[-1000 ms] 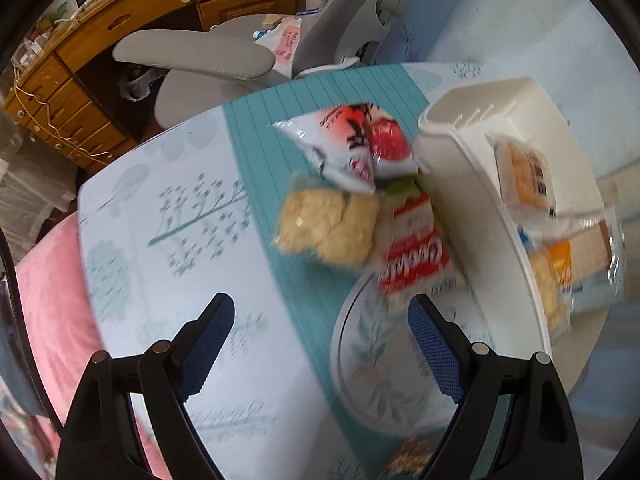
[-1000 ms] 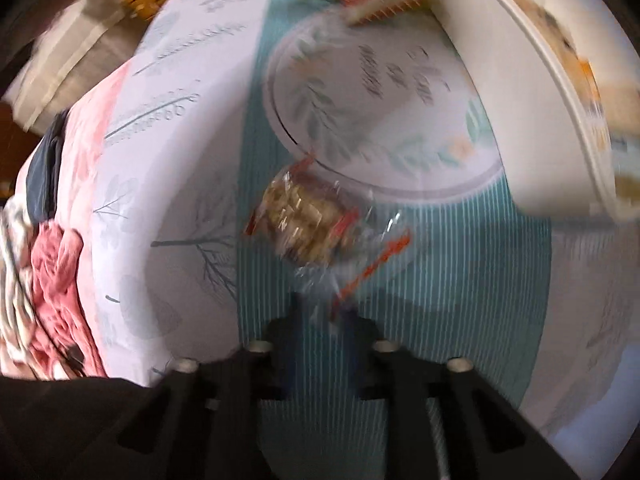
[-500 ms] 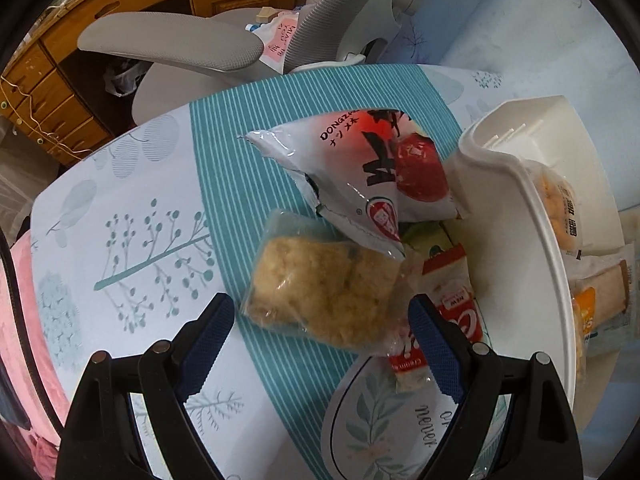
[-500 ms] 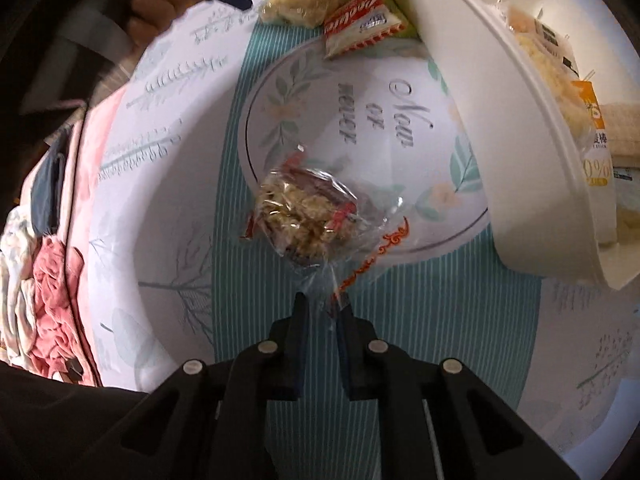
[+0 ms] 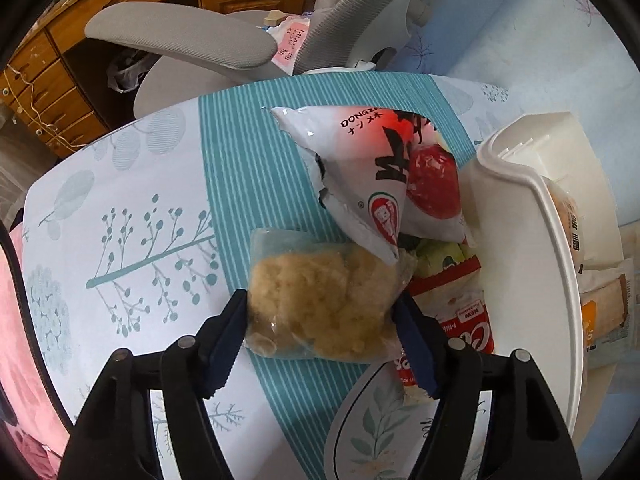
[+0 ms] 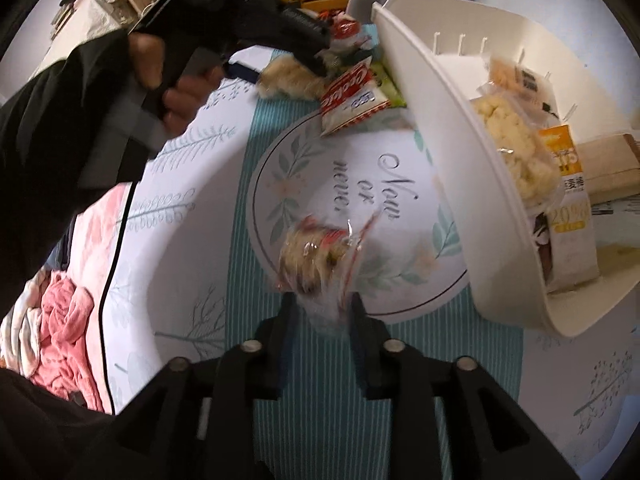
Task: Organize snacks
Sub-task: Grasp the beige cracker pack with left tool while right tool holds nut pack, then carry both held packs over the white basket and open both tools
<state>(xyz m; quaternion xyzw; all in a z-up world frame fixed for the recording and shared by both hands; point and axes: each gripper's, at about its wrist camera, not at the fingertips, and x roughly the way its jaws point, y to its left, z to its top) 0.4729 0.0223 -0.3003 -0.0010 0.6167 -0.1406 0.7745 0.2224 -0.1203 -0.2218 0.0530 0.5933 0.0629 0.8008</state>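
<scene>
overhead, left tool [image 5: 320, 344] points steeply down at the bench [image 5: 132, 208], jaws closing, blue pads at either edge of a clear packet of pale crumbly snack [image 5: 320, 304] lying on the teal striped runner [image 5: 248, 168]; can't tell whether the pads press yet. a white-and-red snack bag [image 5: 384, 176] overlaps the packet's far corner. a red cookie pack [image 5: 460, 312] lies between the packet and the white bin [image 5: 520, 240], touching the bin wall. bin holds several wrapped snacks, among them an orange-labelled pack [image 6: 568, 184] upright.

right tool [image 6: 322, 316] also points down, jaws opening at a narrow gap; the clear tail of a second wrapped snack, red-trimmed [image 6: 320, 252], lies between them. blurred, so whether the pads touch the film is unclear. that snack sits at the near edge of the round printed panel [image 6: 360, 184] in the cloth, beside the bin.

right view shows a person's hand [image 6: 168, 80] in a dark sleeve gripping the left tool's handle. grey office chair [image 5: 200, 40] beyond the bench. pink bedding [image 6: 60, 320] at left.
</scene>
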